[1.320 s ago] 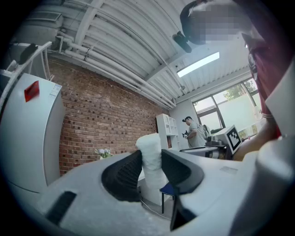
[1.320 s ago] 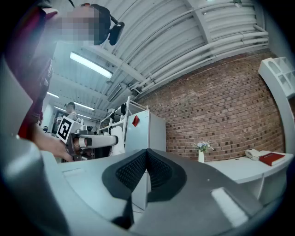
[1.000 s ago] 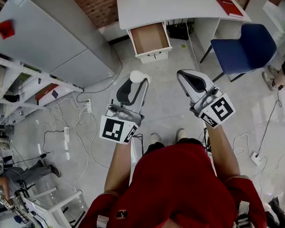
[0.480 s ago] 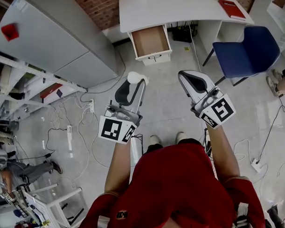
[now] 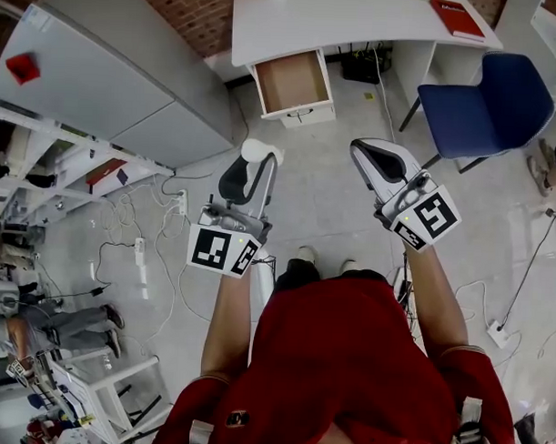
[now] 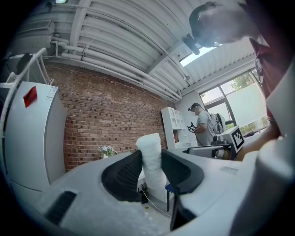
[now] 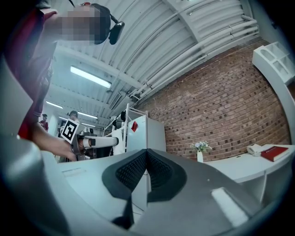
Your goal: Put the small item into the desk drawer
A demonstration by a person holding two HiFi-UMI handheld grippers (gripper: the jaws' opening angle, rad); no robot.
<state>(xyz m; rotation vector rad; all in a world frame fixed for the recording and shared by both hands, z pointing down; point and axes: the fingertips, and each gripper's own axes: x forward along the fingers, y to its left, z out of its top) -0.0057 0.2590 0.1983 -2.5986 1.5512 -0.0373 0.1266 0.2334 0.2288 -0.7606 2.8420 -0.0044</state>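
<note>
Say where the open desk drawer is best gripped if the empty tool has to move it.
The small dark handle centred on the front panel of the drawer, approached from the person's side, which that panel faces. The right tool, shut and empty, seems the free one.

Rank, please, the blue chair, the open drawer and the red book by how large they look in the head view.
1. blue chair
2. open drawer
3. red book
All lie similarly far away, so nearness hardly matters.
</note>
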